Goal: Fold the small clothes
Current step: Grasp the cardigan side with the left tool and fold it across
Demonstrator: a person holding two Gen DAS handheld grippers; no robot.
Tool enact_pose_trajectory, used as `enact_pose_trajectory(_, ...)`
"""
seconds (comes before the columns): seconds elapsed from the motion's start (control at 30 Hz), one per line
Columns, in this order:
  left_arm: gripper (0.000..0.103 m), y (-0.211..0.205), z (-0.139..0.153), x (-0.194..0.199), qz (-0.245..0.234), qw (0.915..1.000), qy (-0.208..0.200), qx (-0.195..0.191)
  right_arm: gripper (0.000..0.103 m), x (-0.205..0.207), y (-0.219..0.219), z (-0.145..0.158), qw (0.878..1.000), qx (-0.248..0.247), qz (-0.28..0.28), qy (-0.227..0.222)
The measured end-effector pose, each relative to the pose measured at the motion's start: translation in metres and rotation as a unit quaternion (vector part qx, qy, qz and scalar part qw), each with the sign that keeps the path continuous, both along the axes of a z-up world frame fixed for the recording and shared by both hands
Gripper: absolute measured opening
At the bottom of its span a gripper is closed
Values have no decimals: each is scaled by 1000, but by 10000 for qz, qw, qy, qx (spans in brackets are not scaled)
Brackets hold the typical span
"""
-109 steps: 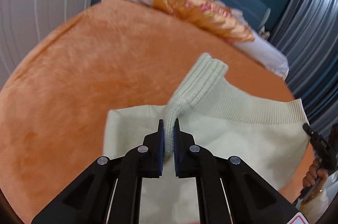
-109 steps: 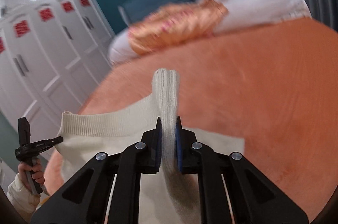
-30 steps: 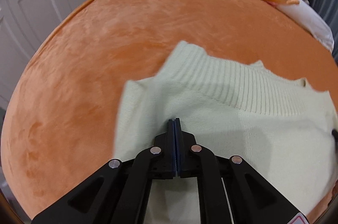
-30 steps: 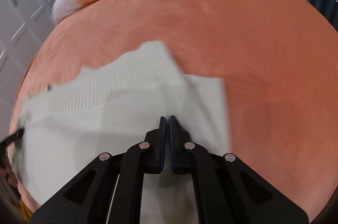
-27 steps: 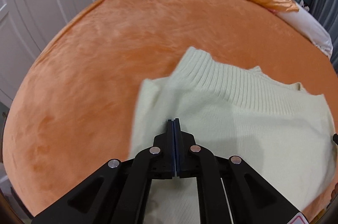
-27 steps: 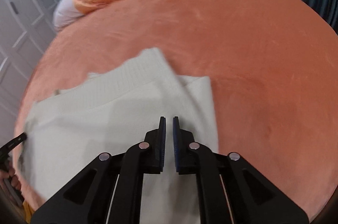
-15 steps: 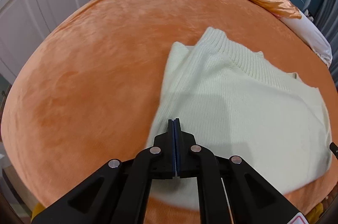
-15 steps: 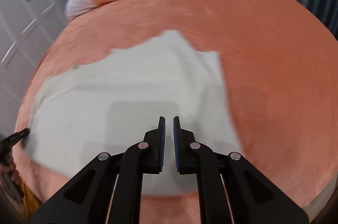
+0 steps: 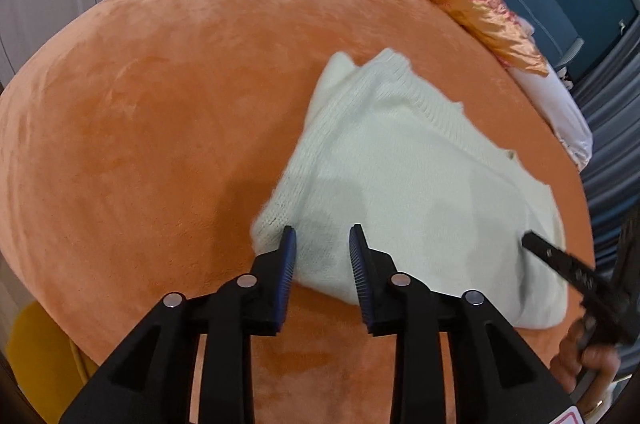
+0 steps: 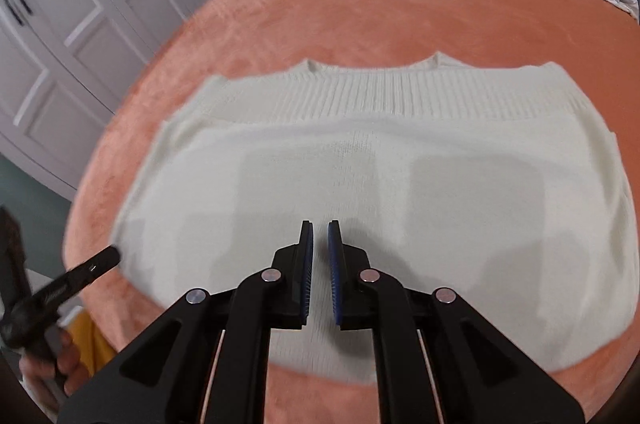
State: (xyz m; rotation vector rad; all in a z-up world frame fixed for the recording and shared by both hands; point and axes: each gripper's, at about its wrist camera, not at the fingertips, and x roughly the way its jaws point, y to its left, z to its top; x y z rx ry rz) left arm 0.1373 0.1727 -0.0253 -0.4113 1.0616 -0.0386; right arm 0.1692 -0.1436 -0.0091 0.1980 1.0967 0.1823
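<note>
Cream knit sweater [image 9: 404, 179] lay folded on orange bedspread [image 9: 160, 111], left gripper [image 9: 322, 248] opening above its near corner, nothing pinched. Only from right wrist: ribbed hem [image 10: 360, 95] fully seen, right gripper [image 10: 320, 244] slightly parted, empty.

A cream knitted sweater [image 10: 400, 175] lies flat on the orange bed [image 9: 160, 103], folded into a broad, roughly rectangular shape. Its ribbed band runs along the far side, toward the pillow end of the bed, with small uneven points of fabric peeking out beyond it. The smooth knit panel faces up. The near folded edge lies close to the bed's near edge. The fabric looks soft and thick, with slight rumpling at the corners.
</note>
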Motion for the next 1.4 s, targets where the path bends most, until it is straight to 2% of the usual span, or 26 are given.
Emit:
enact_pose_trajectory(0.07,30,4,-7,2,84,9999,52,-123,4,12,10,-13,9997,-85,-4,225)
enact_pose_trajectory(0.13,37,9,-9,3,176,9991,20,-373,4,11,5,-23,9997,-57,-3,238)
enact_pose_trajectory(0.23,38,13,-5,3,338,9977,33,-586,4,12,5,-25,9998,-13,-33,217)
enact_pose_trajectory(0.3,41,14,3,1,488,9974,-11,-521,4,13,7,-26,9998,-77,8,204)
enact_pose_trajectory(0.33,51,14,8,-1,569,9977,-75,-366,4,13,8,-27,9997,-105,30,196)
enact_pose_trajectory(0.4,59,15,10,-2,693,9974,-125,-129,3,15,8,-30,9998,-91,28,195)
enact_pose_trajectory(0.5,59,15,-9,8,643,9978,152,-91,3,17,9,-32,9998,-65,22,179)
enact_pose_trajectory(0.53,60,17,-21,11,649,9971,342,-189,3,17,9,-33,9998,-62,23,173)
enact_pose_trajectory(0.6,65,21,-28,11,835,9953,272,-414,3,17,10,-33,9998,-64,49,154)
enact_pose_trajectory(0.73,66,16,-25,20,874,9950,212,-423,2,16,9,-33,9999,-12,53,129)
enact_pose_trajectory(0.77,65,15,-25,23,836,9948,188,-546,3,17,8,-34,9999,10,44,115)
enact_pose_trajectory(0.8,51,13,-25,27,739,9938,193,-809,3,16,8,-33,9999,34,32,100)
enact_pose_trajectory(0.87,46,10,-24,30,762,9929,265,-878,3,13,5,-32,9999,150,-16,35)
enact_pose_trajectory(0.9,30,8,-19,31,713,9928,226,-932,4,11,3,-30,9997,226,-49,7)
enact_pose_trajectory(0.93,23,7,-12,32,641,9926,154,-1017,4,7,0,-26,9993,348,-95,-28)
enact_pose_trajectory(0.97,22,4,-4,31,622,9927,80,-1029,6,1,-3,-22,9988,454,-145,-66)
enact_pose_trajectory(1.03,19,-7,21,29,425,9935,-209,-1033,16,-14,-11,-12,9974,667,-185,-192)
enact_pose_trajectory(1.1,17,-24,47,28,157,9941,-469,-966,48,-35,-20,-3,9969,669,-241,-334)
enact_pose_trajectory(1.13,17,-40,64,27,-35,9943,-641,-855,50,-46,-25,1,9971,594,-265,-405)
enact_pose_trajectory(1.23,14,-92,107,22,-581,9906,-1141,-491,50,-79,-49,6,9965,583,-354,-476)
enact_pose_trajectory(1.33,13,-159,142,20,-1256,9792,-1553,-346,50,-108,-80,5,9952,634,-599,-440)
enact_pose_trajectory(1.4,12,-198,152,18,-1622,9719,-1680,-294,50,-127,-105,2,9938,587,-864,-369)
